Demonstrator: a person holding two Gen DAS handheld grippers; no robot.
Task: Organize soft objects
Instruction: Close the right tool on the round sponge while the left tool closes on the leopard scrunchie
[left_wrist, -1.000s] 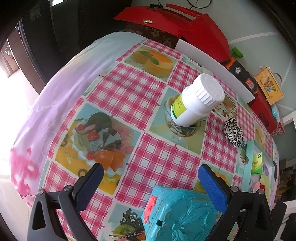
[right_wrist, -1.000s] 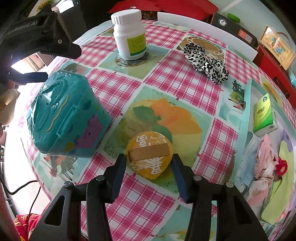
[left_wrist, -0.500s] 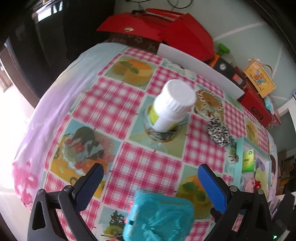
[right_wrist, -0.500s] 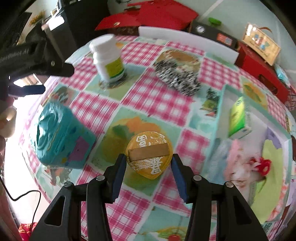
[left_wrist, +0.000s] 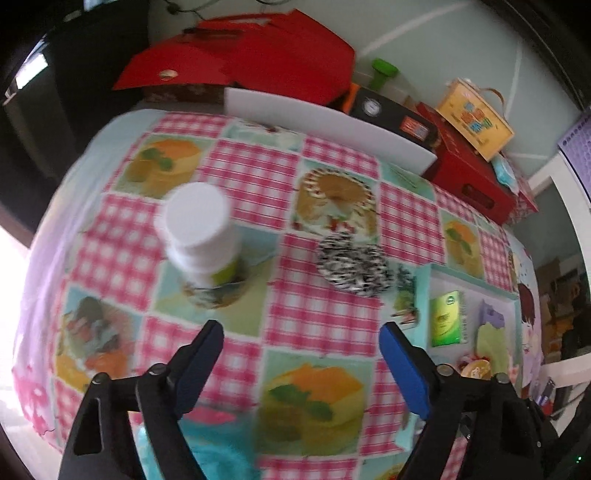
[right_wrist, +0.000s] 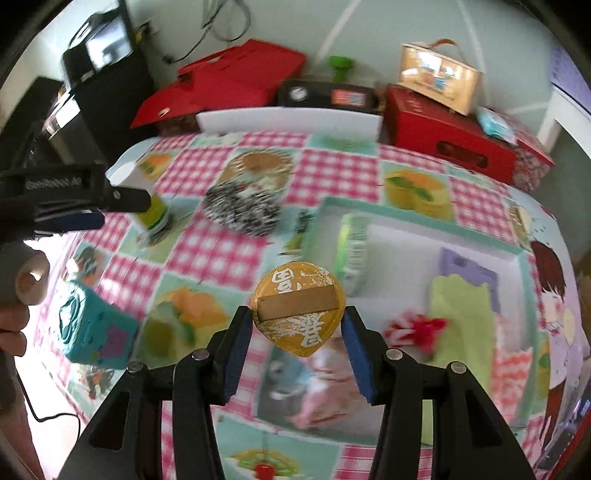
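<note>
My right gripper (right_wrist: 295, 325) is shut on a round golden pad (right_wrist: 297, 306) with white characters and a tan band, held in the air over the near edge of the teal-rimmed white tray (right_wrist: 413, 216). A black-and-white spotted soft scrunchie (left_wrist: 354, 264) (right_wrist: 242, 214) lies on the checked tablecloth left of the tray. My left gripper (left_wrist: 301, 339) hovers above the cloth in front of the scrunchie, its jaws closing with nothing between them. The left gripper (right_wrist: 77, 221) also shows at the left of the right wrist view.
A white bottle (left_wrist: 201, 229) stands left of the scrunchie. A teal toy case (right_wrist: 92, 332) sits near the front left. The tray holds a green packet (left_wrist: 445, 319), a light green cloth (right_wrist: 458, 314), a purple item and a red-white piece. Red boxes (right_wrist: 448, 134) line the far edge.
Both grippers moved right and rose. The right one carried the golden pad from the cloth to above the tray's edge. The left one left the teal case and its jaws narrowed.
</note>
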